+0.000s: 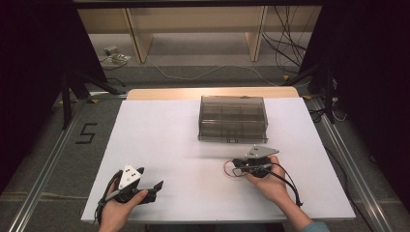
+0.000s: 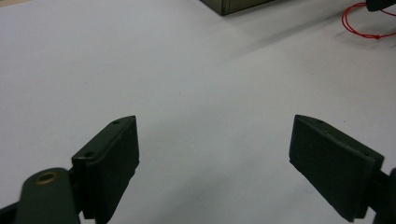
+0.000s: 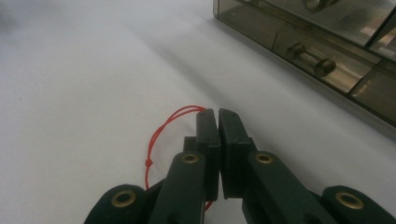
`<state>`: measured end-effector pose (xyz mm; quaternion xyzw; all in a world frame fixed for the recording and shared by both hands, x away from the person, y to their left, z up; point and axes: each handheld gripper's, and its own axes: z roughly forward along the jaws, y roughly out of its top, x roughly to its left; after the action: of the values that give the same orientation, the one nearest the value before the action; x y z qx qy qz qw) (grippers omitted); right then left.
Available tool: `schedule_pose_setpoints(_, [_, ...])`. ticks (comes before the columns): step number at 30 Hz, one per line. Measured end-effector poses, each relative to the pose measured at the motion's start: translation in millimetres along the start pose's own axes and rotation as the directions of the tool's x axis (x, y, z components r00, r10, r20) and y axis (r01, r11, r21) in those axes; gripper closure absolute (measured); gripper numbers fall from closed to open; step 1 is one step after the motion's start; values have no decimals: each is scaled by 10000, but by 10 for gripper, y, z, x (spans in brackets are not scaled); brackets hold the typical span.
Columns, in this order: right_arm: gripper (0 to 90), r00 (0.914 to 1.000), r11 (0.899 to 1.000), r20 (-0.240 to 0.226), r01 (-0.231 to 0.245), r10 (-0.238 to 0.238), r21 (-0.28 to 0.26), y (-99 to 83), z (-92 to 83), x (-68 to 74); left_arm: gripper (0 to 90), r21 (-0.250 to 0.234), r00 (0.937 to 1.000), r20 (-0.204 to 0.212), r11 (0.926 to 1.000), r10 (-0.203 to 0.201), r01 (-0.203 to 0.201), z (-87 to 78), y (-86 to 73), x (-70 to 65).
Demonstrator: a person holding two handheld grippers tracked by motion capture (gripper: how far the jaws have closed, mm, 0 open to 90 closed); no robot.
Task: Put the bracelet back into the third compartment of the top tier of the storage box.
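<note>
A thin red string loop (image 1: 226,170) lies on the white table (image 1: 159,140), just in front of a smoky transparent drawer box (image 1: 233,118). My right gripper (image 1: 236,167) points left at it, held low over the table. In the right gripper view its jaws (image 3: 217,112) are pressed together, and the red string (image 3: 159,133) runs in at their tips and comes out again under them, so it looks pinched. My left gripper (image 1: 150,179) rests near the table's front left, open wide in its own view (image 2: 215,126), with bare table between its pads.
The drawer box (image 3: 317,51) has small drawers with metal knobs (image 3: 310,58) facing me. In the left gripper view its corner (image 2: 229,5) and the red string (image 2: 359,23) sit far off. Aluminium rails, a tripod and floor cables surround the table.
</note>
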<state>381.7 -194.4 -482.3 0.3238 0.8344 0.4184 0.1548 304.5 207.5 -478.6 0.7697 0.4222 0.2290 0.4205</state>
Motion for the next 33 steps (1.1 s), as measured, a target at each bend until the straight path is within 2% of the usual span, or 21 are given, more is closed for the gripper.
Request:
schedule_pose_setpoints(15, [880,10000,9979,76,25,-20,-648,77,-171,7,159,-46,10000,-24,10000,23,-23,2,1,-2])
schedule_pose_setpoints(33, [881,9998,9944,217,28,-5,-1054,152,-292,-19,159,-108,10000,-59,9999,28,-29,-2,3,-4])
